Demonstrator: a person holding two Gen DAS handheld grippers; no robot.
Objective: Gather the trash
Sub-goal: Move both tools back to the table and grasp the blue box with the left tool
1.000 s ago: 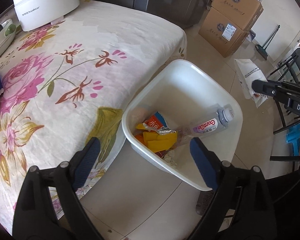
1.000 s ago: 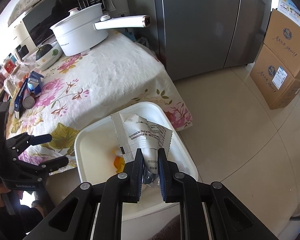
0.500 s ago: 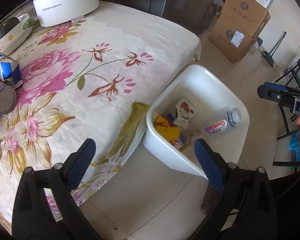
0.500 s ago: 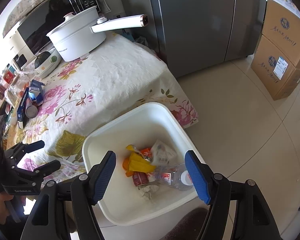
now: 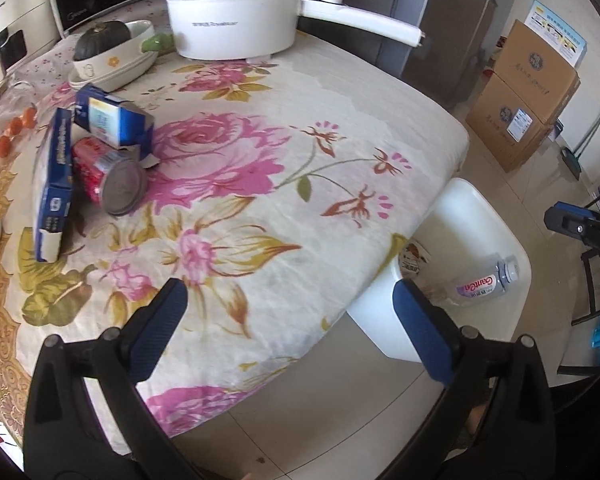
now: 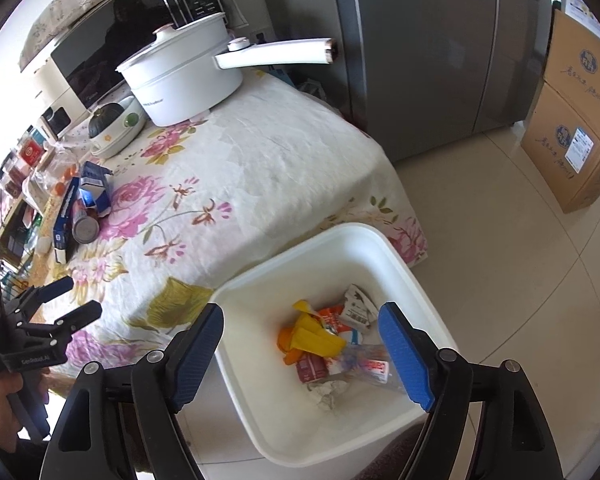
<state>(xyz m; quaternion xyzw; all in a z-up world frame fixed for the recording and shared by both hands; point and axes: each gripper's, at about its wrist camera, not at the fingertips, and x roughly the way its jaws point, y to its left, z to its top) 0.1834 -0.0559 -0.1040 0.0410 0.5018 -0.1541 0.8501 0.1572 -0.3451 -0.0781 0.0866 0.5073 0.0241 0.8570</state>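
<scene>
The counter [image 5: 340, 92], covered in a floral cloth, is filling the upper left of the left wrist view. Remaining trash is lying at its 9 o'clock side: a long blue box [image 5: 54, 184], a red can [image 5: 108, 178] on its side against it, and an opened blue carton [image 5: 114, 120] just behind. They are clustered, so you are likely taking them one at a time.

The white bin [image 6: 332, 240] is standing on the floor just beside the counter's corner, presumably so each drop needs only a short carry. It is holding a clear bottle [image 5: 482, 282], yellow and orange wrappers [image 6: 314, 338] and a crumpled white packet [image 6: 356, 308].

Your right gripper [image 6: 304, 354] is hanging over the bin, jaws opening with nothing between them. Your left gripper [image 5: 296, 328] is angling down over the counter's near edge, jaws opening wide and empty, apparently readying for the cluster at 10 o'clock.
</scene>
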